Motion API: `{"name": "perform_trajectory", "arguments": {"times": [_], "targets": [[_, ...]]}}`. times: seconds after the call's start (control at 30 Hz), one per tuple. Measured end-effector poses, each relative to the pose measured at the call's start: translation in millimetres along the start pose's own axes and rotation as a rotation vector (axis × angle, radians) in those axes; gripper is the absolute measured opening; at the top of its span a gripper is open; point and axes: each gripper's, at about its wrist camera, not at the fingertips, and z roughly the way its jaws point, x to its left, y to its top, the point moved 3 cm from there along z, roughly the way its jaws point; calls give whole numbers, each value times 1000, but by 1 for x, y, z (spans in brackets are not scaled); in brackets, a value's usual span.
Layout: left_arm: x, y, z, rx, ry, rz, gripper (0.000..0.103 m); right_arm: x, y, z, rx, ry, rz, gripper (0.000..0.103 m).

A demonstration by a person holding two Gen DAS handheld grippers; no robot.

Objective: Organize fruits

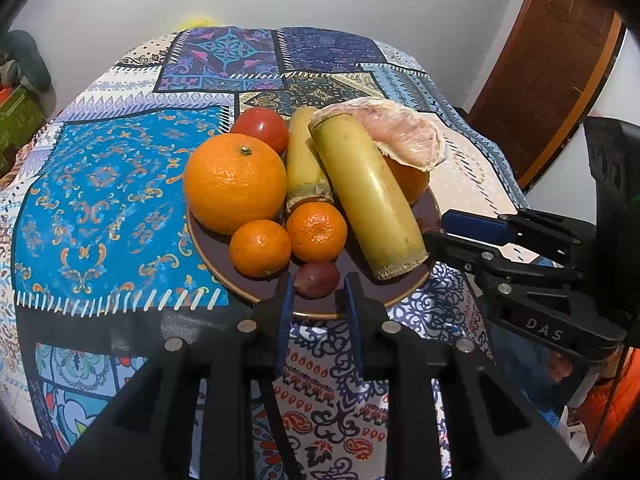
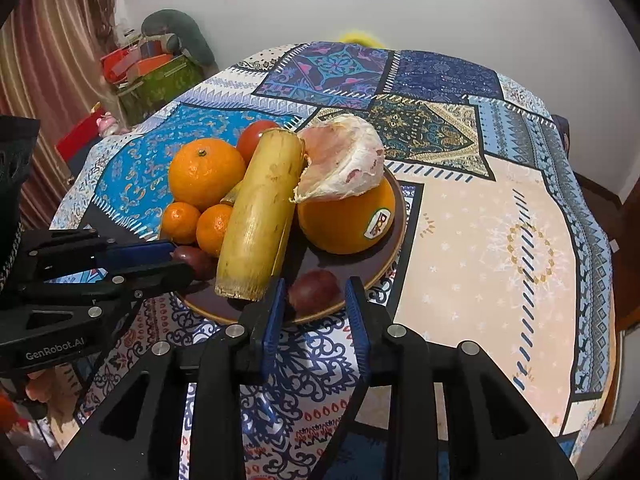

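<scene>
All the fruit in view sits on one brown plate [image 1: 430, 208] on the patterned cloth [image 1: 100, 200]. Taking the plate as a clock seen from the left wrist: a big orange [image 1: 235, 182] is at 10, a tomato [image 1: 262, 128] at 11, two cane pieces [image 1: 366, 196] run from 12 down to 4, and a peeled pomelo wedge [image 1: 400, 134] rests at 1 on top of a stickered orange [image 2: 346, 220]. Two mandarins [image 1: 260, 253] lie side by side near 7, and a dark grape [image 1: 317, 279] is at 6. The right wrist view shows a second grape [image 2: 314, 289] on the near rim.

The left gripper [image 1: 318, 300] has its jaws parted, one either side of the first grape without pinching it. The right gripper [image 2: 316, 300] is likewise spread around the second grape, not clamped.

No fruit lies loose on the cloth, so the gathering looks complete as far as the pictures reach. This fits two stages: grapes just set down and let go on the plate, or grapes about to be lifted off for sorting elsewhere. The pictures do not settle which.
</scene>
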Motion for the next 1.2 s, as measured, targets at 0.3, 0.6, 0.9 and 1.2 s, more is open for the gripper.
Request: {"name": "perform_trajectory", "arguments": {"times": [0.3, 0.6, 0.9, 1.2], "targets": [[-3, 2, -52, -85, 11, -19, 29, 3, 4, -49, -94, -26, 20, 32], [-24, 9, -161, -303, 59, 4, 29, 29, 10, -164, -320, -66, 26, 32], [-65, -8, -293, -576, 110, 78, 33, 66, 0, -285, -581, -76, 49, 35], [-89, -38, -383, -791, 138, 102, 71, 117, -21, -368, -807, -135, 10, 63]]}}
